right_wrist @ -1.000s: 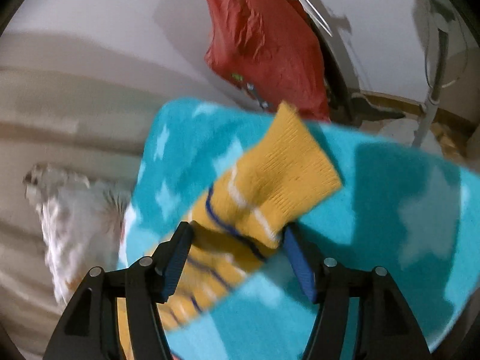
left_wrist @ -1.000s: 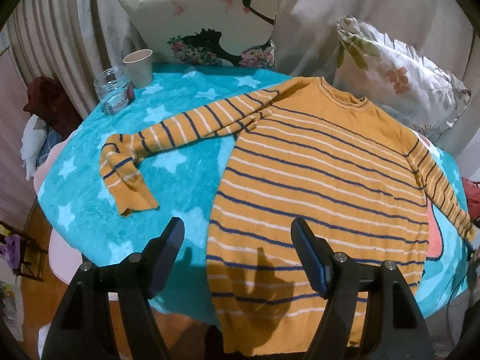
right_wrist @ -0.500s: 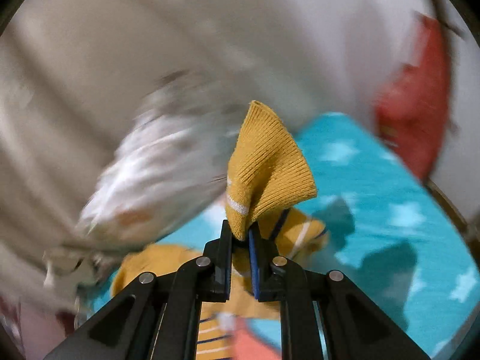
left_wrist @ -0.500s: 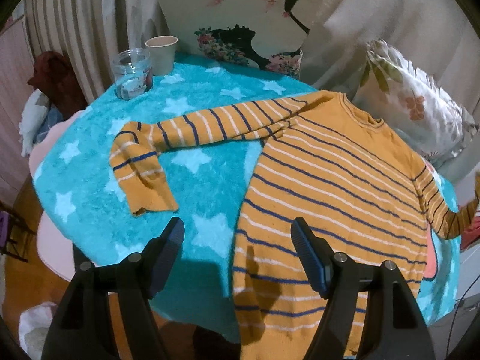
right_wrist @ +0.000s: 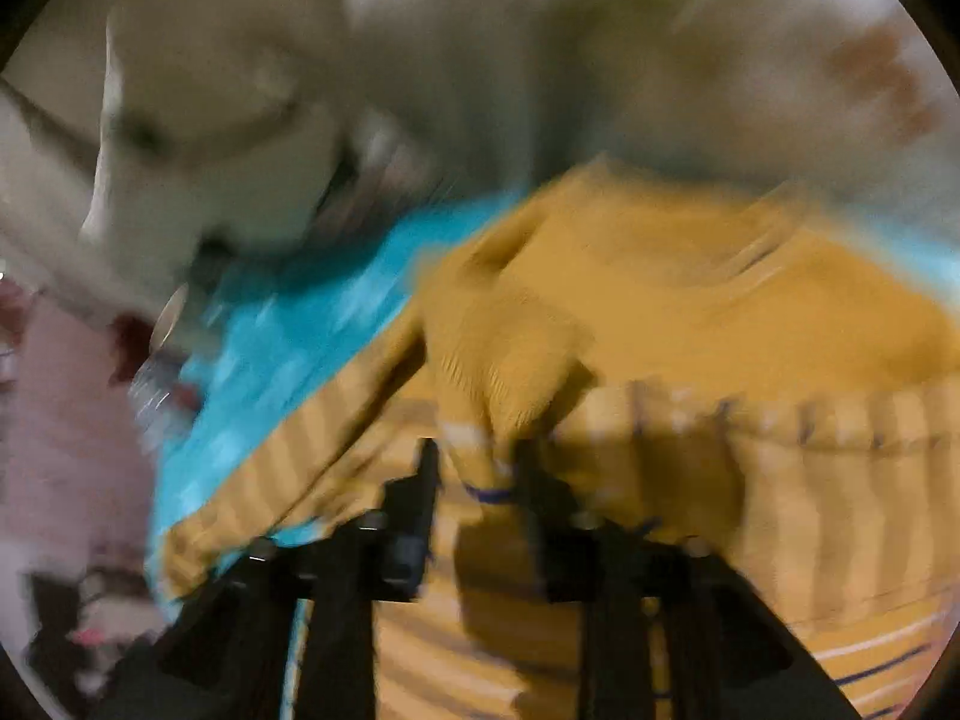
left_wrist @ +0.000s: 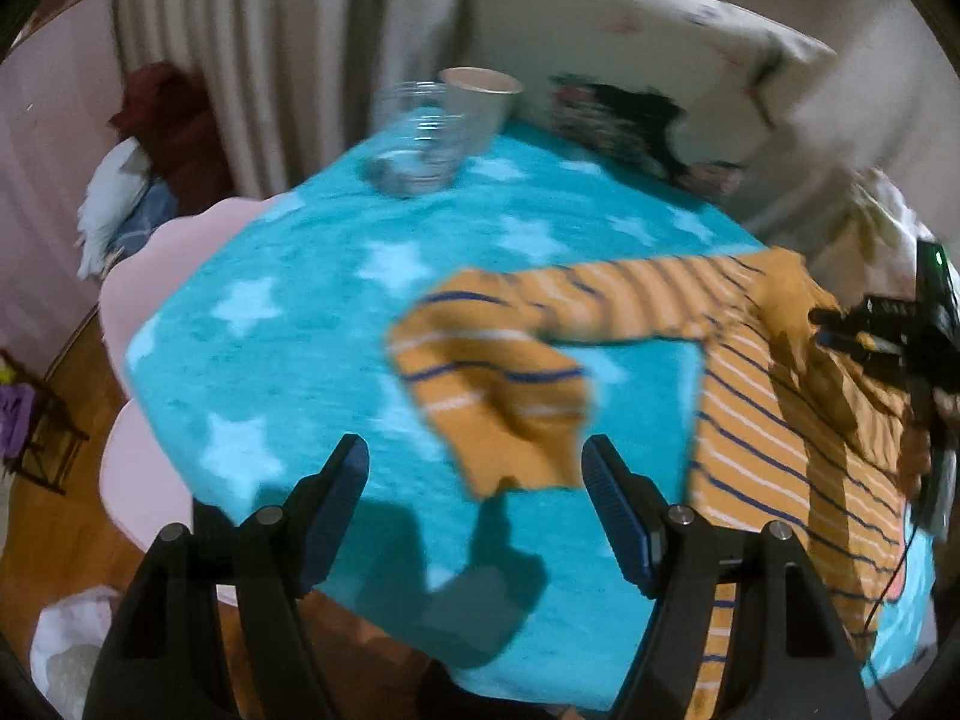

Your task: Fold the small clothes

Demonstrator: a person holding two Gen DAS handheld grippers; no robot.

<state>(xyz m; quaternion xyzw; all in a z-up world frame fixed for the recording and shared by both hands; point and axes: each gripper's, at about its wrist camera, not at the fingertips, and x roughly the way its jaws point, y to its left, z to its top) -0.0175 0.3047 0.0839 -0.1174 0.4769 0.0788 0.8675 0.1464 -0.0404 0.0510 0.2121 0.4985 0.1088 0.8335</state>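
A mustard sweater [left_wrist: 774, 420] with navy and white stripes lies on a turquoise star blanket [left_wrist: 288, 324]. Its left sleeve runs out to the left and bends back, and the cuff [left_wrist: 516, 426] lies just ahead of my left gripper [left_wrist: 474, 480]. That gripper hovers open with nothing between its fingers. In the blurred right wrist view the right sleeve's cuff [right_wrist: 486, 384] lies across the sweater's chest [right_wrist: 690, 312]. My right gripper [right_wrist: 479, 465] is opening, and the cuff's end stands loose between its jaws. The right gripper [left_wrist: 840, 330] also shows at the left wrist view's right edge.
A glass jar [left_wrist: 420, 144] and a paper cup [left_wrist: 480, 96] stand at the blanket's far edge. A printed pillow [left_wrist: 648, 78] leans behind them. The pink table edge [left_wrist: 144, 276] shows on the left, with a curtain [left_wrist: 240, 30] and bundled cloth [left_wrist: 120, 204] beyond.
My right gripper shut on the right cuff, lifted it, swung it over the sweater's chest, and its jaws have parted again. My left gripper moved left, from over the hem to the left cuff.
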